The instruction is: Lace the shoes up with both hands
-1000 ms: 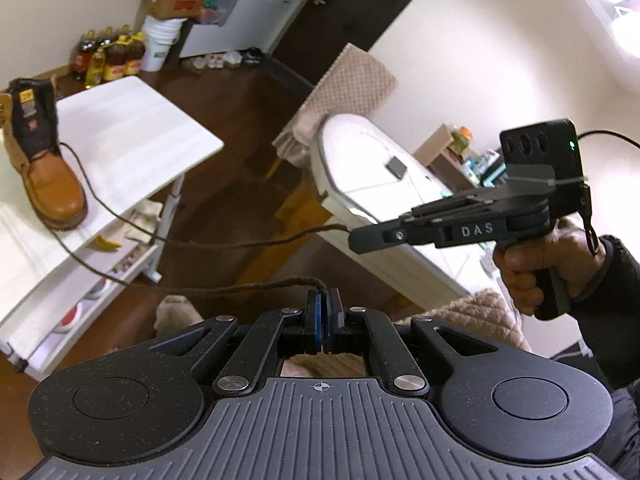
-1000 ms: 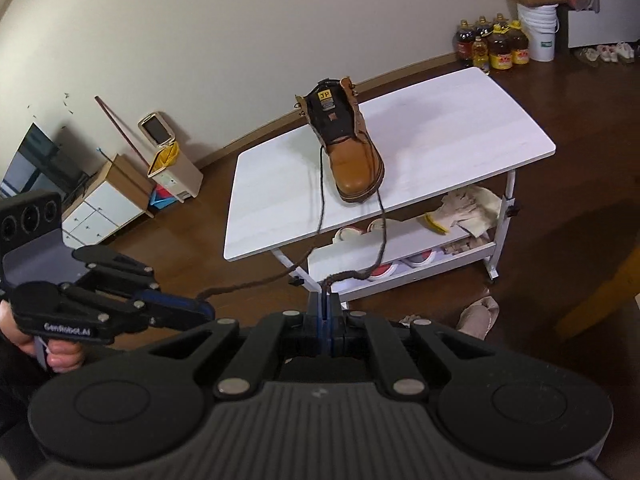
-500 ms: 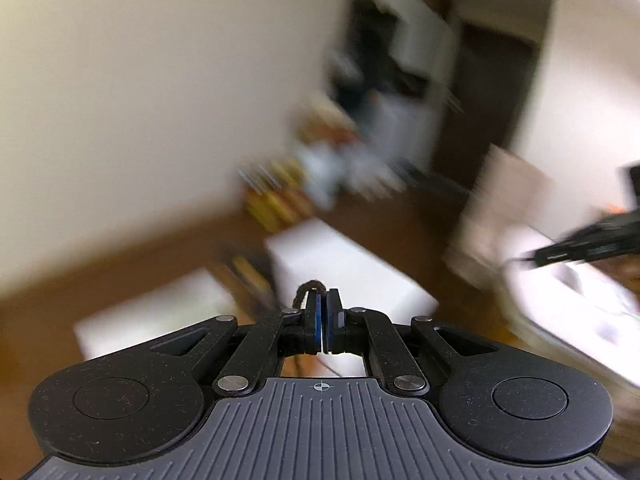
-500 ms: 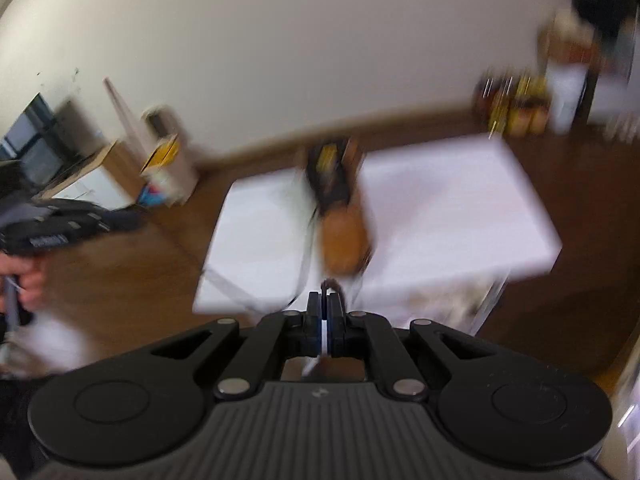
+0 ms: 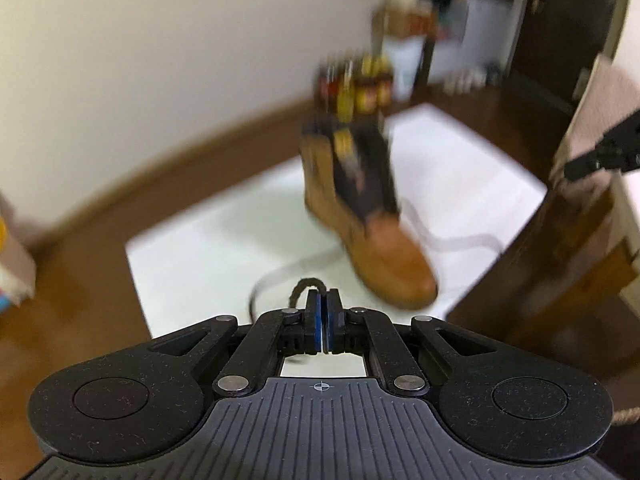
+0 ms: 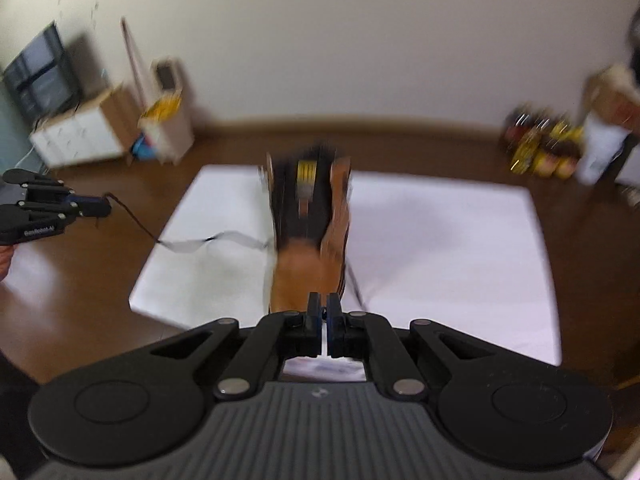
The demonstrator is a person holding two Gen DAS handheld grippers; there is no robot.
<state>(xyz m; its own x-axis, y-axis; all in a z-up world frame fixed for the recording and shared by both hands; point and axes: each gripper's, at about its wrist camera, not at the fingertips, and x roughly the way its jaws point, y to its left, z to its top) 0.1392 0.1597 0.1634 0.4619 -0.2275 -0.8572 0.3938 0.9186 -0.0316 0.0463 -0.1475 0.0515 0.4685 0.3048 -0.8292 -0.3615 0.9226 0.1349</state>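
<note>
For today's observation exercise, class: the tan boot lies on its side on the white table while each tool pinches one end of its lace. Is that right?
Not quite. The boot stands upright on its sole on the white table, as the right wrist view shows. The rest holds: the left tool and right tool each pinch a lace end.

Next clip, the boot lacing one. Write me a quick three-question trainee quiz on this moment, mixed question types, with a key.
1. True or false: the left gripper is shut on a lace end.
2. The boot stands on: A) the floor, B) the white table, C) a cardboard box?
3. Fill in: the boot's toe points ___ the cameras.

Key: 1 true. 2 B. 3 toward.
</note>
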